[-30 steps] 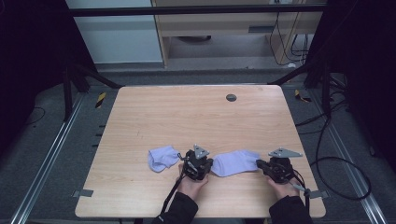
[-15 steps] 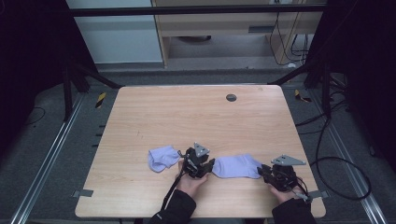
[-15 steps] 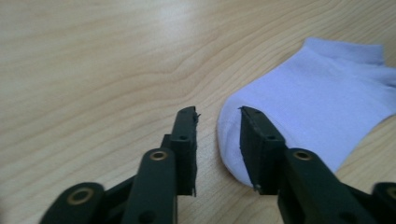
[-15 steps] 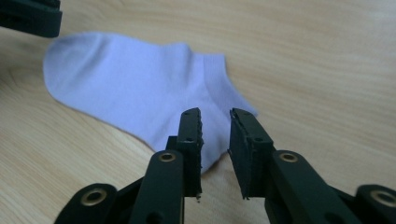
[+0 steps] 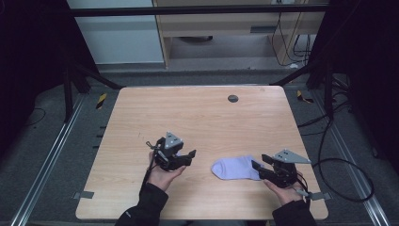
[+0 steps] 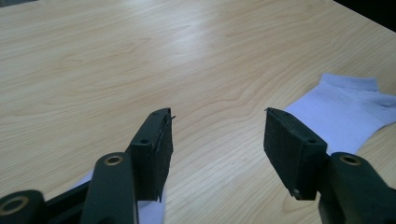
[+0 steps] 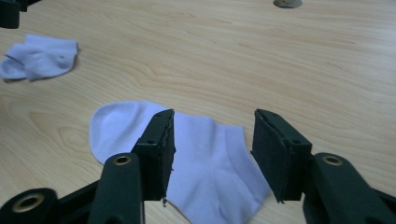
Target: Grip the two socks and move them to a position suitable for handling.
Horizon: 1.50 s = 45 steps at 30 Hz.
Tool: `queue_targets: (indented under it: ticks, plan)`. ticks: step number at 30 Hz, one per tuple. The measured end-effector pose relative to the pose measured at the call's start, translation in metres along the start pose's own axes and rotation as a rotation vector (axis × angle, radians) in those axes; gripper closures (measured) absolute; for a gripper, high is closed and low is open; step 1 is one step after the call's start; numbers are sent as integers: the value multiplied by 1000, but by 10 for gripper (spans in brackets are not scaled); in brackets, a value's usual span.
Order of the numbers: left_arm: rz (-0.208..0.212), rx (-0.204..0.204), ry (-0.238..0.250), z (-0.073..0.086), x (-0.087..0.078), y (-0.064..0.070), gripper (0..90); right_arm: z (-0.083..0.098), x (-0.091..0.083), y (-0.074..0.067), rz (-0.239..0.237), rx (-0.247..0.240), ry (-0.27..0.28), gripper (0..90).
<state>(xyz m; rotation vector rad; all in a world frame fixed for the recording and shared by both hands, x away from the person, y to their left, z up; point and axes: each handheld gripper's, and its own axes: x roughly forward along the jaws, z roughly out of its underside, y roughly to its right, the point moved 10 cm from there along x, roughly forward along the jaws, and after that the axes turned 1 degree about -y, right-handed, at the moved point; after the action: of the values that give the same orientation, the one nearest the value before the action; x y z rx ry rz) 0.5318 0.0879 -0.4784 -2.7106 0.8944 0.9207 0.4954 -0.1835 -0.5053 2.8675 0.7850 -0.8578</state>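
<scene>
Item: sock (image 5: 235,168), pale lilac-white knit, ankle cut, laid flat on the wooden surface (image 5: 202,113) near its front edge, rounded toe toward the person's left, cuff end toward the right tongs (image 5: 258,167). In the right gripper view it lies spread out under and just beyond the jaws, fine ribbed texture visible, no print or label readable.

Second sock (image 7: 39,57): same colour, crumpled in a small heap, seen in the right gripper view well apart from the flat one.

Count: two socks; two tongs; one small dark round disc (image 5: 233,98) set in the surface toward its far edge.

Left tongs (image 5: 190,156): jaws have just been opening and stand spread, nothing between them, held above the surface to the left of the flat sock.

Right tongs: jaws have just been opening and stand apart, with the sock's cuff end lying below them, pads not pressing on it.

Writing, brands: none legible on any item.
</scene>
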Motion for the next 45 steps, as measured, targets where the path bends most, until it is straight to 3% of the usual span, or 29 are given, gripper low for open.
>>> queue_targets:
  ticks: [5,11,18,25,29,40,45]
  plan:
    - [-43,-23,12,8,-18,-27,396,-12,6,-13,-25,-49,4,474]
    - [-89,-42,11,22,-40,-54,388,-26,16,-30,-62,-65,21,417]
    - [-131,-65,34,38,-58,-77,380,-39,32,-52,-88,-84,34,379]
    - [-182,-112,11,74,-70,-102,396,-52,48,-78,-132,-116,31,383]
    - [-188,-121,-5,84,-68,-107,417,-57,62,-97,-161,-157,5,411]
    - [-166,-117,-66,101,-45,-102,492,-54,109,-152,-237,-244,-51,506]
    - [-156,-114,-84,106,-39,-102,523,-53,127,-175,-268,-262,-68,545]
